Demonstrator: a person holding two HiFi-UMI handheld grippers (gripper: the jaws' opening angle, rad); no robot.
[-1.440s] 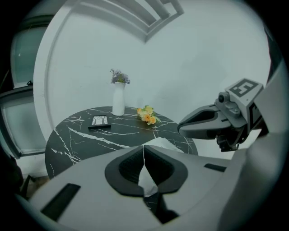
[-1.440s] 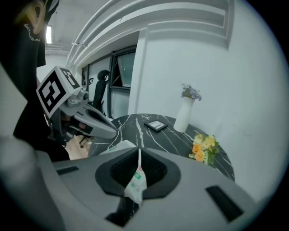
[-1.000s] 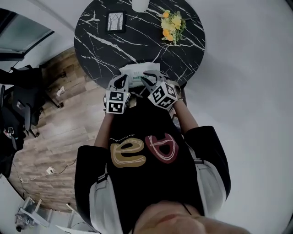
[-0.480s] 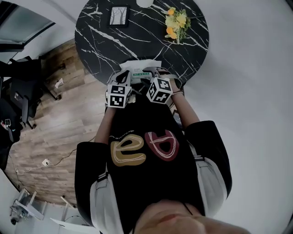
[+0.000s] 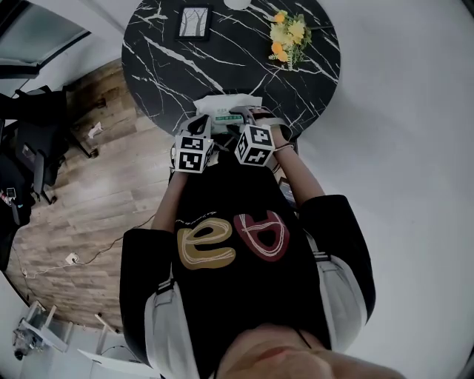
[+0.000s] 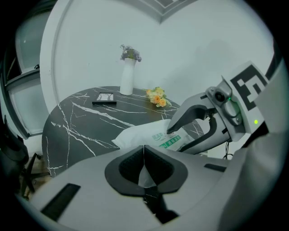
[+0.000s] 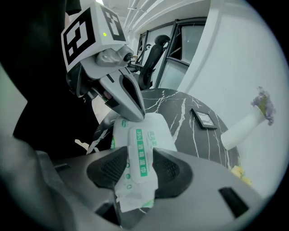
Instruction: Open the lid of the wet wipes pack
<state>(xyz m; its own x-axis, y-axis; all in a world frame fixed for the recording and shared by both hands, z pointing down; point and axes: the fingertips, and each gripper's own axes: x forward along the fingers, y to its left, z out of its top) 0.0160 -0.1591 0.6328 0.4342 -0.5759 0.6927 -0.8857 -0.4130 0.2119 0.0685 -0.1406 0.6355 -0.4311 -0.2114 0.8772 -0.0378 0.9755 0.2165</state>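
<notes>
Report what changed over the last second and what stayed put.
The right gripper rolled, drew closer to the left gripper and let go: its jaws are opening, with the wet wipes pack between them, not pressed. Unchanged: the left gripper stays shut on the pack's edge, the lid lies flat, and the frame and flowers sit on the table.

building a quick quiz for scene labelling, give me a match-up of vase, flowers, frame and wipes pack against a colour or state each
1 vase
2 flowers
3 frame
4 pack

a yellow and orange
b white with green print
c dark rim, lying flat
d plain white, upright

Pairs: 1-d, 2-a, 3-c, 4-b
</notes>
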